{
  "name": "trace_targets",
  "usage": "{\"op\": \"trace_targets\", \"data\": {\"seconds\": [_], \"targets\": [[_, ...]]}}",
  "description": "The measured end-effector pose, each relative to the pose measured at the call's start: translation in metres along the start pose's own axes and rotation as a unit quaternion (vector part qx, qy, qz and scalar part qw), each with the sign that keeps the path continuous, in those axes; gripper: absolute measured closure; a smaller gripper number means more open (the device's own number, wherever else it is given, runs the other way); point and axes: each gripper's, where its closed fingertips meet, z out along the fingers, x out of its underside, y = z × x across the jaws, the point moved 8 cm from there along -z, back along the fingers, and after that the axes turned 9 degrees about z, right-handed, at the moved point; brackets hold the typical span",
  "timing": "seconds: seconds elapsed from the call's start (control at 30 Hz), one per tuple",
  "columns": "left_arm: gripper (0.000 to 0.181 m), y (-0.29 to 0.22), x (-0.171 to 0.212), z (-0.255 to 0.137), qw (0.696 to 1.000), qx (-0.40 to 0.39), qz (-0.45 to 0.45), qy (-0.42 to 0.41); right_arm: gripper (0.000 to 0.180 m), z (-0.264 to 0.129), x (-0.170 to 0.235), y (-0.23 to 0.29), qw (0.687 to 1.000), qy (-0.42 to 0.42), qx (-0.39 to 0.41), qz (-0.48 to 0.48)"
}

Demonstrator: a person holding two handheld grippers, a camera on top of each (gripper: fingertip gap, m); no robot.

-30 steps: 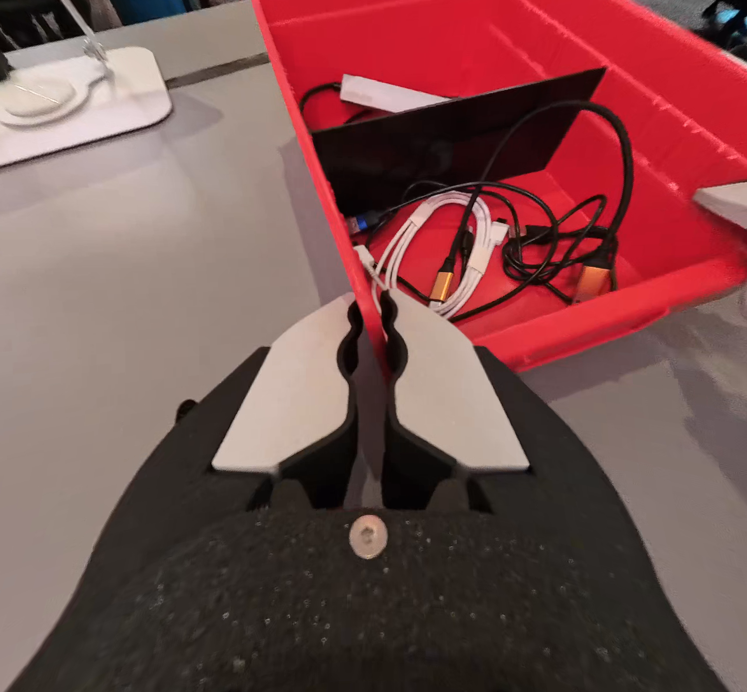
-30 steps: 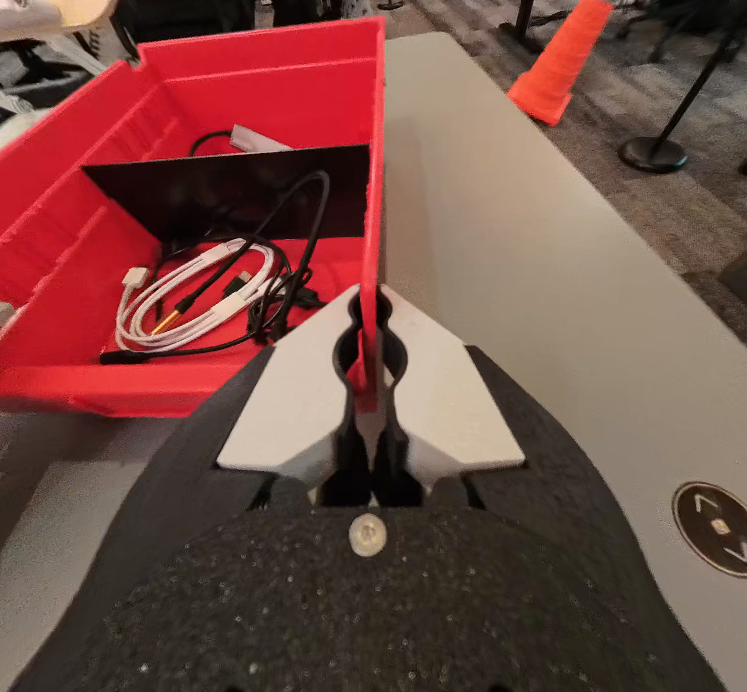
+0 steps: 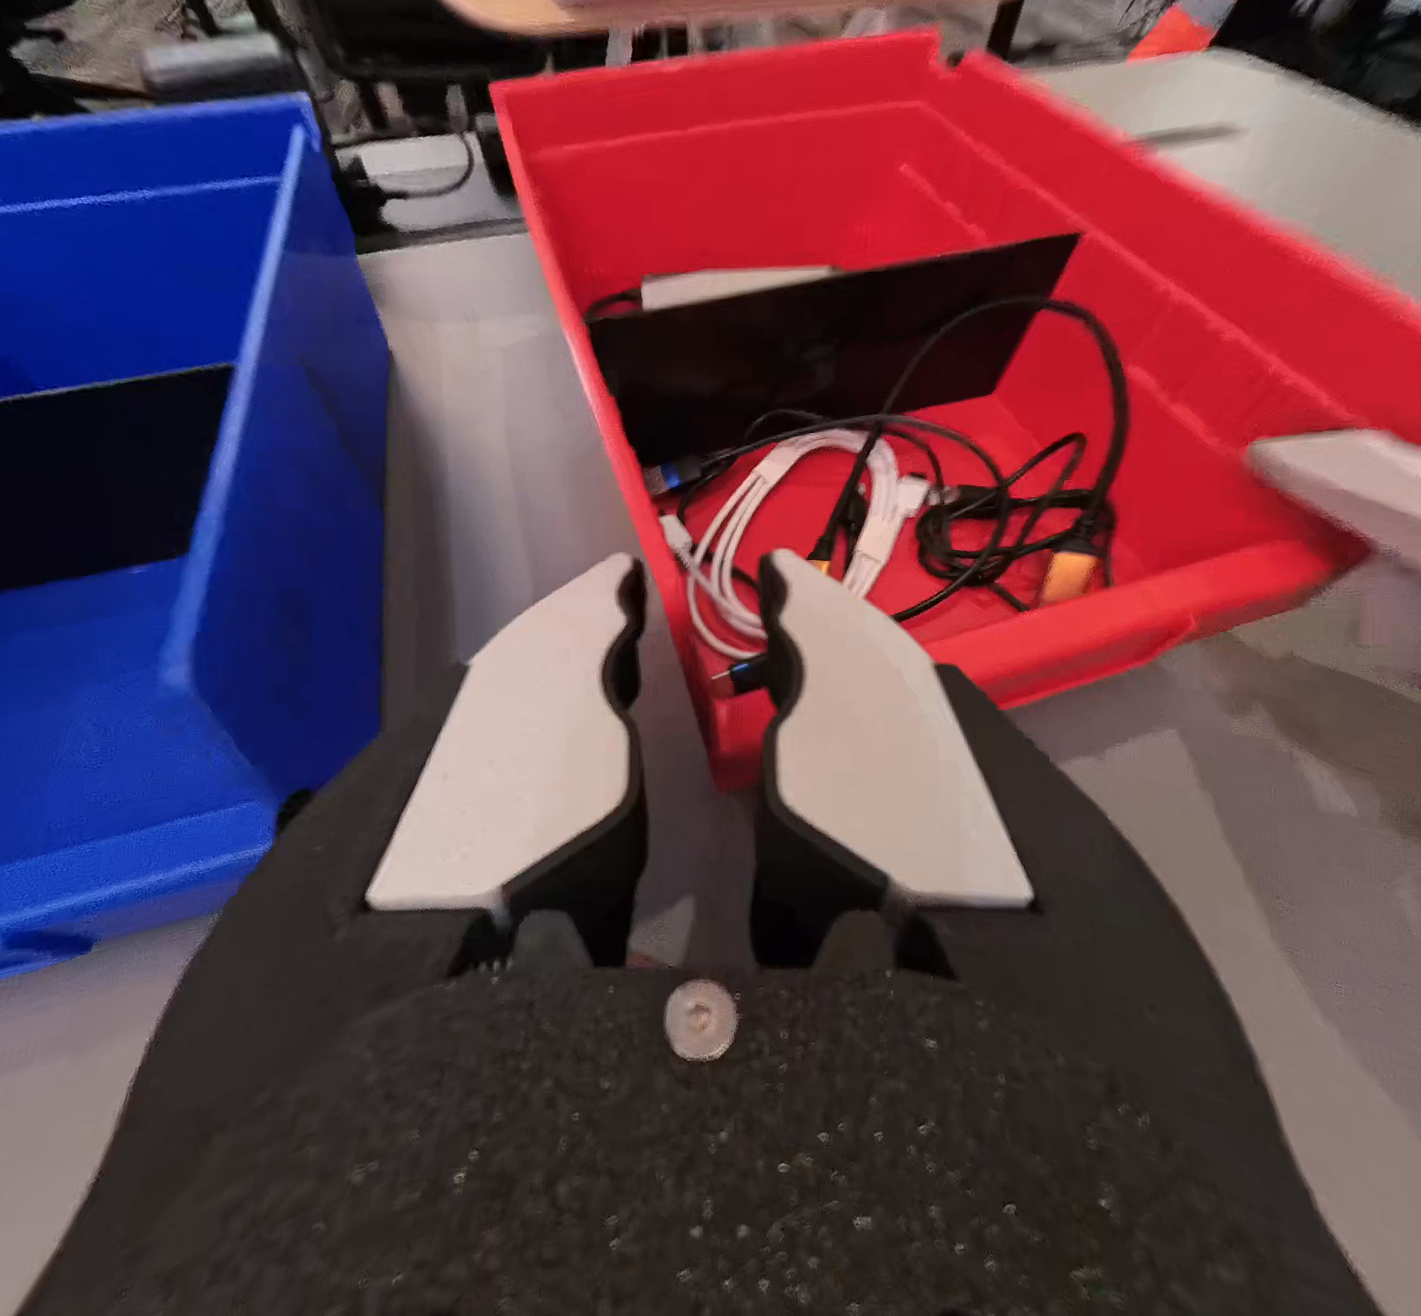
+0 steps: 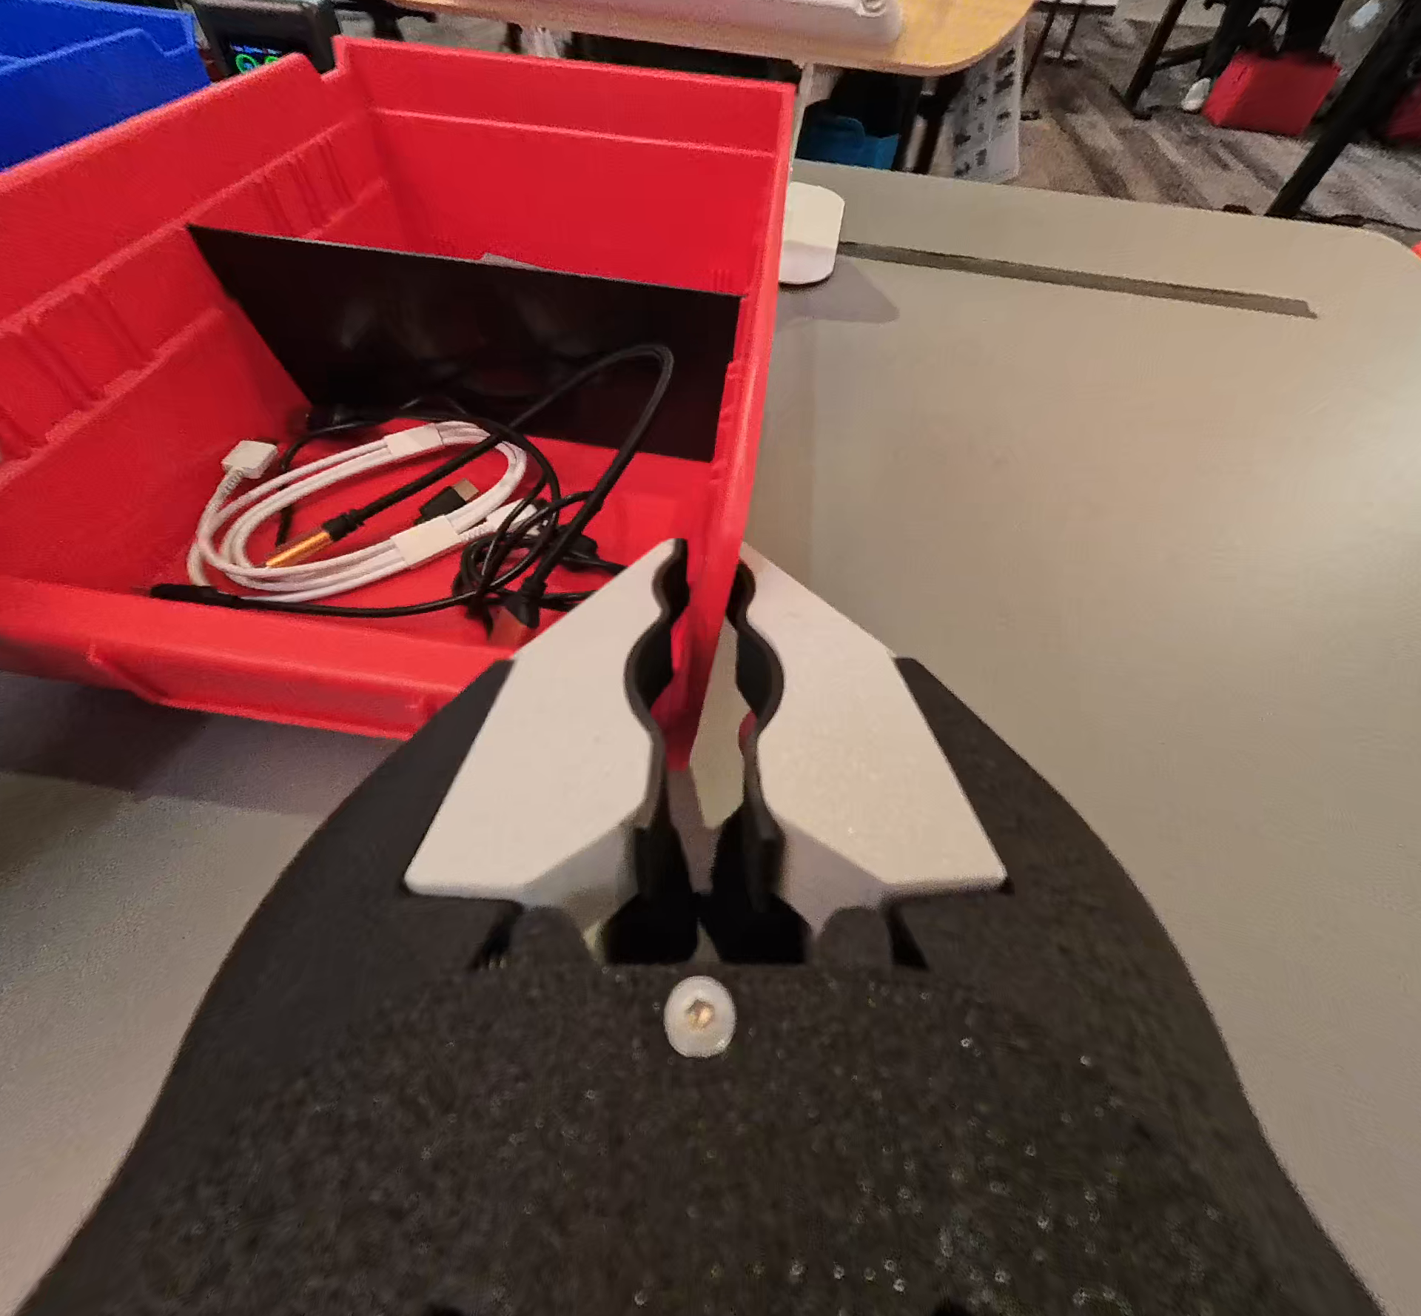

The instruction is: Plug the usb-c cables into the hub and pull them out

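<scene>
Release on left: left gripper (image 3: 700,571) now apart, off red bin (image 3: 769,149) wall. Right gripper (image 4: 711,571) still clamped on other wall. Cables (image 4: 361,510) inside, in front of black divider (image 4: 477,333). Plugging not started.

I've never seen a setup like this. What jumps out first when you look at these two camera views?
The bright red bin on the grey table dominates both views, with a tangle of white and black cables in its near compartment, in front of a black divider. The right gripper straddles the bin's right wall, while the left gripper hangs open at its left front corner. A blue bin stands to the left.
</scene>
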Motion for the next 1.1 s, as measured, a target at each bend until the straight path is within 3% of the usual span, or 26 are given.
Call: {"op": "trace_targets", "data": {"seconds": [0.13,0.23,0.4,0.47,0.57,0.77,0.87,1.1], "targets": [[0.144,0.02,-0.032,-0.056,0.995,0.04,-0.054,-0.079,0.149,-0.029,-0.001,-0.006,0.997,-0.013,-0.064,-0.032],[0.145,0.085,-0.038,-0.102,0.993,-0.035,-0.061,-0.095,0.148,-0.054,-0.012,-0.009,0.993,-0.04,-0.109,-0.037],[0.122,0.216,0.025,-0.123,0.985,-0.163,-0.05,0.028,0.143,-0.075,-0.013,0.017,0.979,-0.056,-0.195,-0.031],[0.109,0.244,0.057,-0.111,0.982,-0.16,-0.045,0.089,0.141,-0.079,-0.005,0.035,0.976,-0.038,-0.214,-0.023],[0.107,0.259,0.08,-0.089,0.982,-0.143,-0.068,0.102,0.138,-0.085,0.011,0.076,0.962,-0.002,-0.27,-0.04],[0.129,0.279,0.077,-0.059,0.983,-0.14,-0.112,0.046,0.13,-0.082,0.035,0.164,0.93,0.04,-0.339,-0.134],[0.171,0.27,0.077,-0.059,0.987,-0.131,-0.091,0.034,0.128,-0.062,0.022,0.2,0.935,0.021,-0.326,-0.139],[0.178,0.227,0.083,-0.092,0.981,-0.151,-0.102,0.065,0.126,0.004,0.009,0.244,0.968,0.031,-0.239,-0.07]]}}
